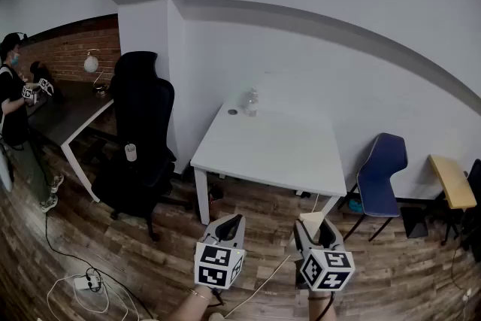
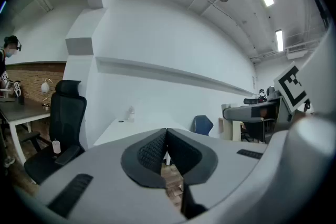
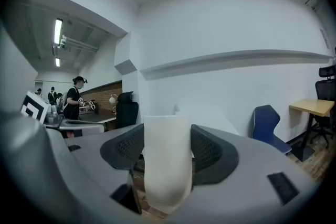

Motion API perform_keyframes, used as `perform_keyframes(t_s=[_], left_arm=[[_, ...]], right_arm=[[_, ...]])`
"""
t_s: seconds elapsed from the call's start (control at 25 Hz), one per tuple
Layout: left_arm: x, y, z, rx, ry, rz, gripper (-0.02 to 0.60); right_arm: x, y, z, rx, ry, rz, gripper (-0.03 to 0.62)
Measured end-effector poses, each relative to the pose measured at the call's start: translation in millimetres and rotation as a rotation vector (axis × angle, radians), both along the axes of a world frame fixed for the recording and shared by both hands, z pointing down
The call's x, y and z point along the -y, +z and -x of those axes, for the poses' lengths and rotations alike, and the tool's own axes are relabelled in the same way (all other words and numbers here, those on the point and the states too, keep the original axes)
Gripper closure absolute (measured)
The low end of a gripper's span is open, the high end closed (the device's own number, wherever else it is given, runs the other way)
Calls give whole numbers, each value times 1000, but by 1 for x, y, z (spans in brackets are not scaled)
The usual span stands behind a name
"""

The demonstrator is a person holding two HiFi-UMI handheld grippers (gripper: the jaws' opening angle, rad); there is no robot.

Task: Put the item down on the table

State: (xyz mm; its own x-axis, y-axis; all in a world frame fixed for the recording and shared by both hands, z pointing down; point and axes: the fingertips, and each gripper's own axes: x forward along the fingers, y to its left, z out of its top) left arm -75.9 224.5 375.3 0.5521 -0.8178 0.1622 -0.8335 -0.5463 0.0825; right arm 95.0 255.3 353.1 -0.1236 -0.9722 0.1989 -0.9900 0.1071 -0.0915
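A white cup-like item [image 3: 167, 157] stands upright between the dark pads of my right gripper [image 3: 167, 149], which is shut on it; the same item [image 1: 310, 222] peeks out between the right gripper [image 1: 314, 231] fingers in the head view. My left gripper [image 1: 231, 225] is held beside it, shut with nothing in it, its pads meeting at the tips [image 2: 166, 148]. Both grippers hover over the wooden floor, short of the near edge of the white table [image 1: 270, 150]. On the table's far side lie a clear bottle [image 1: 249, 101] and a small dark cap [image 1: 232, 112].
A black office chair [image 1: 143, 131] stands left of the table, a blue chair [image 1: 382, 173] right of it, and a small wooden desk [image 1: 452, 183] further right. A dark desk [image 1: 64, 113] with a person [image 1: 16, 113] beside it is at far left. Cables [image 1: 86, 286] lie on the floor.
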Motion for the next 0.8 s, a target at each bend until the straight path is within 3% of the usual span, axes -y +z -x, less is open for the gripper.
perform_keyframes(t_s=[0.8], left_arm=[[16,13,23,-9,10,19,565]], right_arm=[[4,14,8,28,52,36,299]])
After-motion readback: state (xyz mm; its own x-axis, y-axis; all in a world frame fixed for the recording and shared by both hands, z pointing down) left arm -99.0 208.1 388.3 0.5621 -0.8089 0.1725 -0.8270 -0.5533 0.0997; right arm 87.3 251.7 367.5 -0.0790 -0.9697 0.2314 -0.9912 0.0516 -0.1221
